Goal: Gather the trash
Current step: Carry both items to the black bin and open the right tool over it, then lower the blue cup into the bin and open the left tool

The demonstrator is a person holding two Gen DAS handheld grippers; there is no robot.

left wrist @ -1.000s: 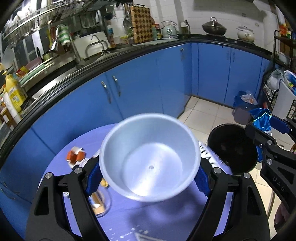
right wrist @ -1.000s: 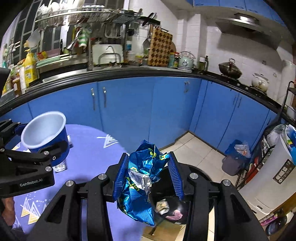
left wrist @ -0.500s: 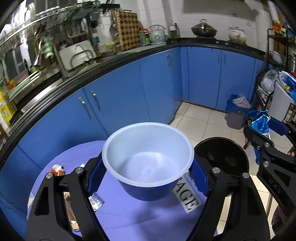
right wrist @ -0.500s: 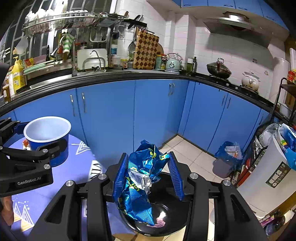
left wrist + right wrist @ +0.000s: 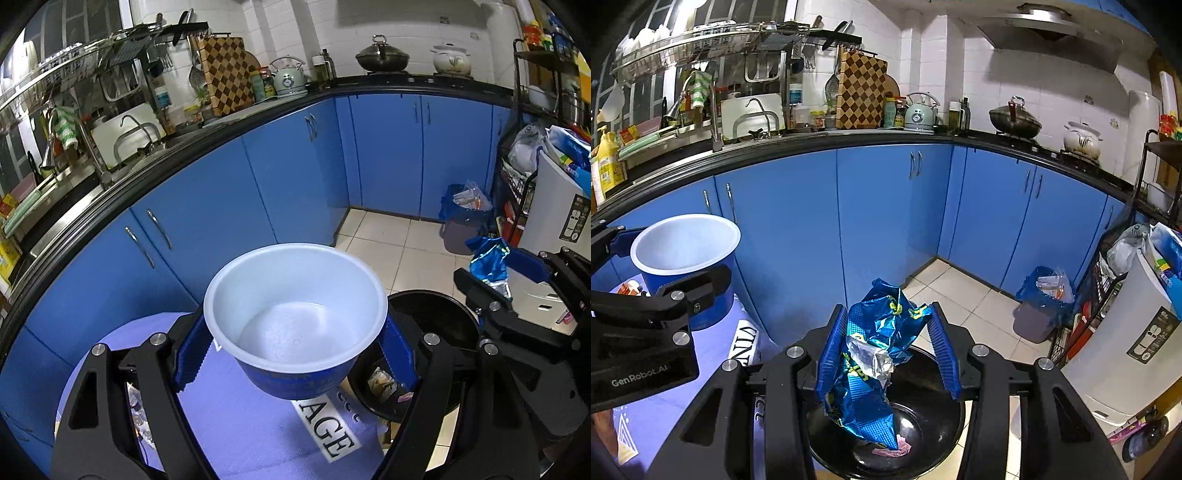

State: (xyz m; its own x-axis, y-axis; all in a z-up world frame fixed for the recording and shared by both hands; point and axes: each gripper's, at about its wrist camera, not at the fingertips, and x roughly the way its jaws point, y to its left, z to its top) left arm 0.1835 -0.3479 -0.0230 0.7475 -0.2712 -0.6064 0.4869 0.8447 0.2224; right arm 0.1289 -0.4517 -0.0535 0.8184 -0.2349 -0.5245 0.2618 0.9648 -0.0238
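Note:
My left gripper (image 5: 291,347) is shut on an empty blue paper bowl (image 5: 295,317) with a white inside, held above the edge of the purple table (image 5: 236,417) beside the black trash bin (image 5: 436,325). The bowl also shows in the right wrist view (image 5: 685,251). My right gripper (image 5: 888,350) is shut on a crumpled blue foil snack bag (image 5: 875,354), which hangs over the open bin (image 5: 923,424). The bag also shows in the left wrist view (image 5: 489,262). Some scraps lie in the bin's bottom.
Blue kitchen cabinets (image 5: 886,221) curve behind the table. A small bin with a blue liner (image 5: 1039,306) and a white appliance (image 5: 1123,332) stand on the tiled floor at the right. Small wrappers (image 5: 628,286) lie on the table at the left.
Both grippers moved right, off the table toward the bin. The bowl now hangs at the bin's rim and the snack bag sits over the bin's opening.

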